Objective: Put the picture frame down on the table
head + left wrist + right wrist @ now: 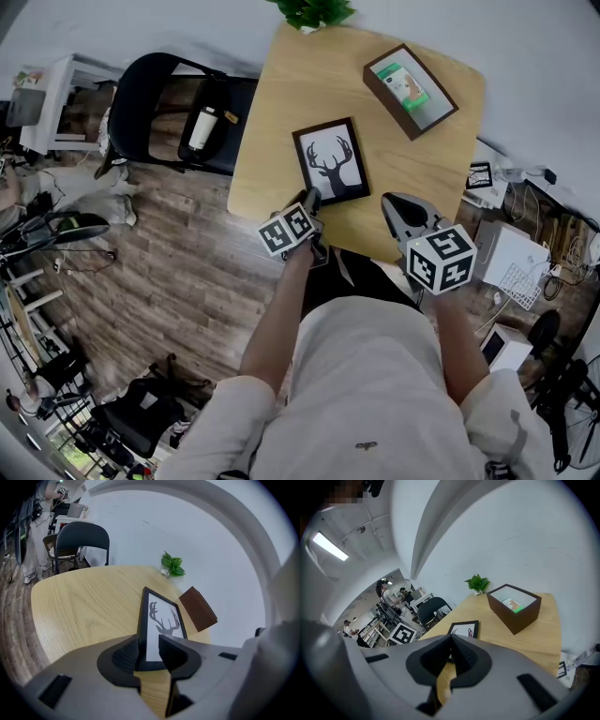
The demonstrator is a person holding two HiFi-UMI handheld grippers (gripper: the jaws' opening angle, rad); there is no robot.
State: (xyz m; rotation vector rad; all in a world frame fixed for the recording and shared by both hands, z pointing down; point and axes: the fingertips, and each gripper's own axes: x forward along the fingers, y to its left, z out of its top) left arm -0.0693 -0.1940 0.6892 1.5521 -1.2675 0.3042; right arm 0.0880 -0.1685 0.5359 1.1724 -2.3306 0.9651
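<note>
so the frame (331, 161) is lying flat on the table (272, 103), deer print up, close to the person's edge; I'd say the put-down is basically done. the left gripper (309, 199) sits right at the frame's near edge, angled down at it; makes sense if that edge is the handle for lowering it flat. in the left gripper view its jaws stand wide apart with the frame's bottom edge between them; one pad has a clear gap to the frame, the other might be brushing it, hard to say from that angle; reads to me as let go, not a grip. the right gripper (398, 208) hovers just right of the frame, not touching it, jaws closed on nothing; parked out of the way I guess. the box (411, 91) and plant (312, 11) sit further back, well apart from the frame; pulling the left one straight back shouldn't bump anything.
</note>
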